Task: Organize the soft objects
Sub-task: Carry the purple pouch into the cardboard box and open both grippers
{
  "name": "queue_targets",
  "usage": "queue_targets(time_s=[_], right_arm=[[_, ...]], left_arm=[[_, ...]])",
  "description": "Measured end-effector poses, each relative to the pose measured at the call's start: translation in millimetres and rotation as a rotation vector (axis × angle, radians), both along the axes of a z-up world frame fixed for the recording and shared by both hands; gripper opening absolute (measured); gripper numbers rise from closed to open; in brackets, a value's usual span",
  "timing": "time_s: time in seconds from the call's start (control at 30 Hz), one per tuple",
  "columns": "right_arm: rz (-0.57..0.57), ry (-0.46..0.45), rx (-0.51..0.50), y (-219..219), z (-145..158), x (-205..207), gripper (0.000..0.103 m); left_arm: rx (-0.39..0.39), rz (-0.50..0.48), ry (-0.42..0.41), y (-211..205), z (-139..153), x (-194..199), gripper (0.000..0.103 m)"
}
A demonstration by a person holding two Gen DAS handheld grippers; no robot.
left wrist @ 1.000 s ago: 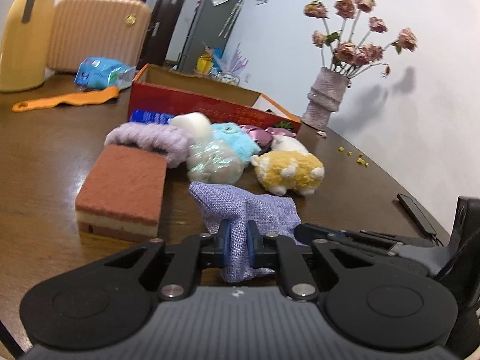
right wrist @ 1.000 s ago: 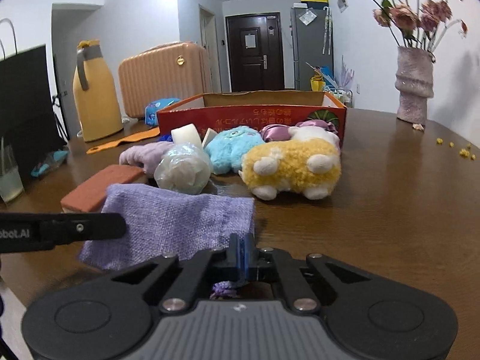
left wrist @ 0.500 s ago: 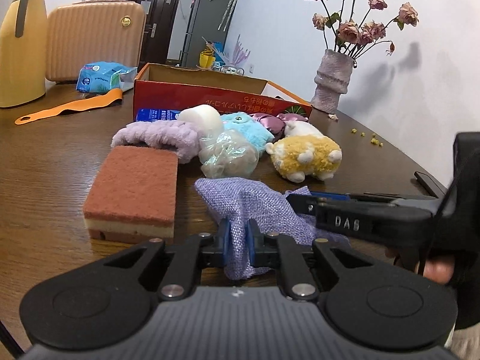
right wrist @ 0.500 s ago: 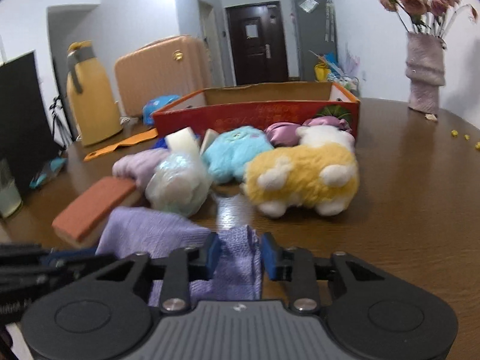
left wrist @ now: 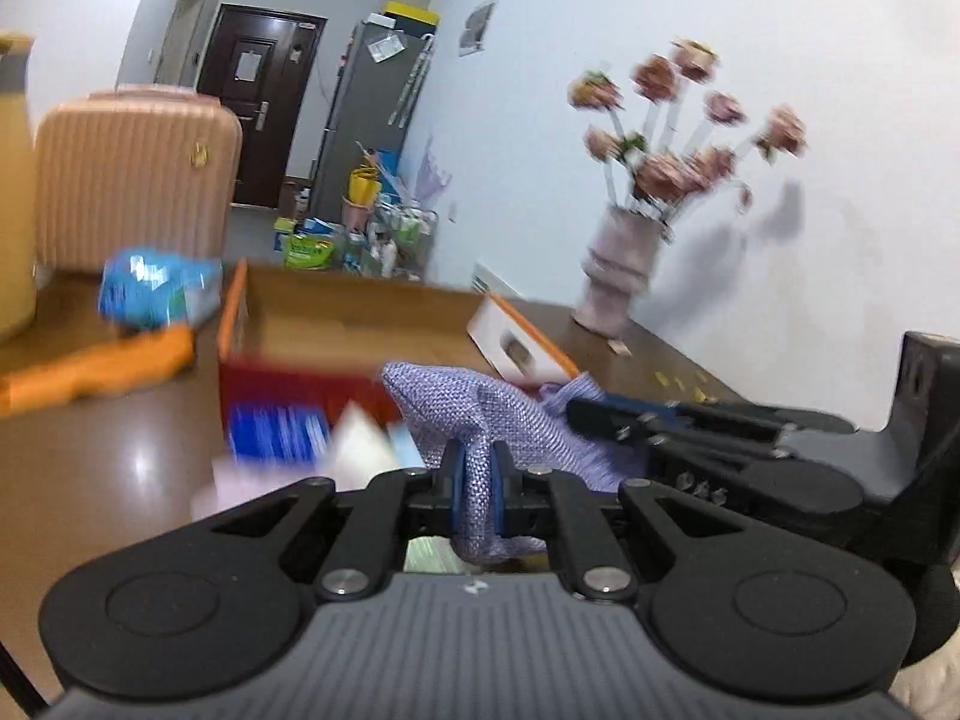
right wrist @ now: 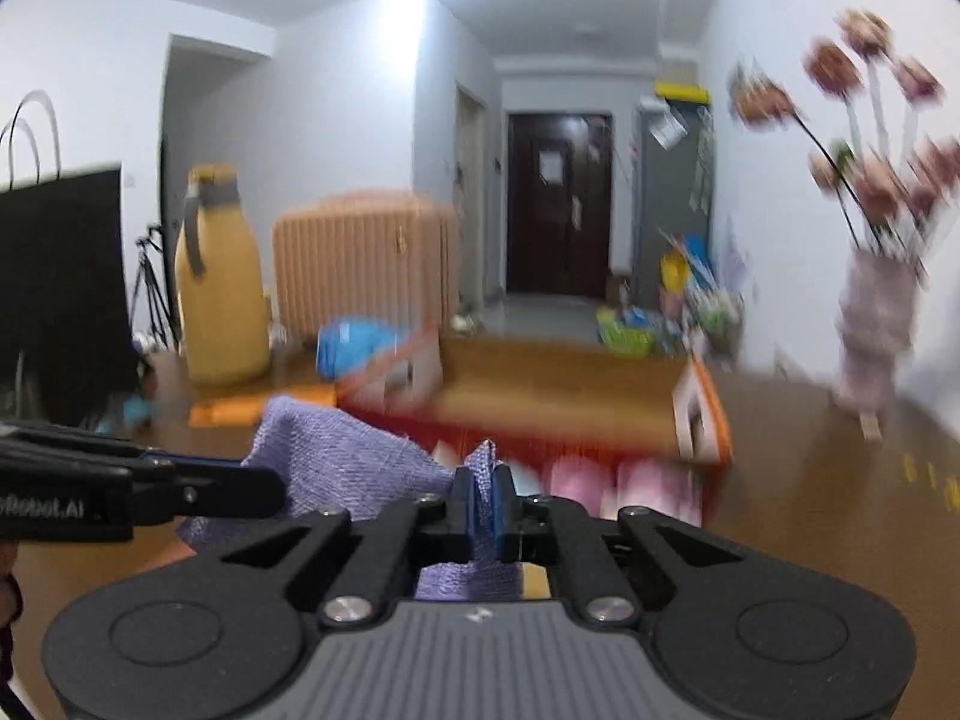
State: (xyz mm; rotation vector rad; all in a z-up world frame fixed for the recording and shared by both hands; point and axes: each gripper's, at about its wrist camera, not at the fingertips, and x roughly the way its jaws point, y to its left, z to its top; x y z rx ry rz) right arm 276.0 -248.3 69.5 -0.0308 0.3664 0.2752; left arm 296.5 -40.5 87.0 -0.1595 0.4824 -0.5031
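A purple woven cloth bag (left wrist: 480, 408) hangs lifted off the brown table, stretched between both grippers. My left gripper (left wrist: 474, 474) is shut on one corner of it. My right gripper (right wrist: 485, 495) pinches another corner of the bag (right wrist: 336, 450), its jaws closing tight with cloth pressed between the pads. Each gripper shows in the other's view: the right one (left wrist: 576, 414) reaches in from the right, the left one (right wrist: 264, 489) from the left. Behind the bag stands the open red cardboard box (left wrist: 360, 324), also seen in the right wrist view (right wrist: 540, 384). The soft toys below are blurred and mostly hidden.
A ribbed peach suitcase (left wrist: 132, 180), a yellow jug (right wrist: 219, 288), a blue packet (left wrist: 156, 288) and an orange tool (left wrist: 102, 366) lie at the table's far left. A vase of dried roses (left wrist: 618, 276) stands at the right. A black paper bag (right wrist: 60, 276) is at the left edge.
Both grippers have risen and moved toward the box, lifting the purple bag off the table. The right gripper opened, took a new hold of the bag's corner and shut on it.
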Motion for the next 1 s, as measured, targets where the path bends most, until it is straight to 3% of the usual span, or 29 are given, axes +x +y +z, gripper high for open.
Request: queue_targets(time_s=[0.07,0.17,0.27,0.37,0.43,0.5,0.63,0.7,0.8,0.93,1.0], right_arm=[[0.017,0.01,0.003,-0.5,22.0,56.8,0.005],[0.016,0.126,0.022,7.4,30.2,159.2,0.005],[-0.034,0.308,0.078,19.8,14.2,260.0,0.005],[-0.1,0.417,0.106,31.5,-4.4,330.6,0.006],[-0.138,0.452,0.165,32.9,-14.9,358.1,0.008],[-0.17,0.476,0.213,32.8,-22.2,374.1,0.013],[-0.127,0.495,0.126,39.7,-39.1,383.5,0.032],[-0.1,0.491,0.122,36.8,-38.0,378.9,0.033],[-0.095,0.45,0.127,28.2,-20.1,365.9,0.035],[-0.146,0.364,0.13,1.0,25.5,338.2,0.06],[-0.158,0.322,0.123,-13.3,44.4,318.1,0.061]], left_arm=[[0.024,0.02,0.007,0.4,14.1,53.6,0.01],[0.083,0.085,0.065,-2.2,13.7,149.0,0.01],[0.167,0.148,0.168,-7.1,-1.6,235.3,0.01],[0.259,0.207,0.222,-10.7,-15.0,296.4,0.012],[0.33,0.261,0.209,-13.9,-24.1,319.4,0.025],[0.366,0.263,0.205,-12.9,-34.5,326.9,0.028],[0.304,0.231,0.189,-1.5,-39.6,324.9,0.035],[0.299,0.218,0.172,-1.6,-34.5,314.1,0.039],[0.303,0.224,0.148,-0.7,-17.6,304.2,0.05],[0.283,0.253,0.123,4.8,20.7,277.2,0.063],[0.288,0.286,0.099,9.7,39.2,259.3,0.075]])
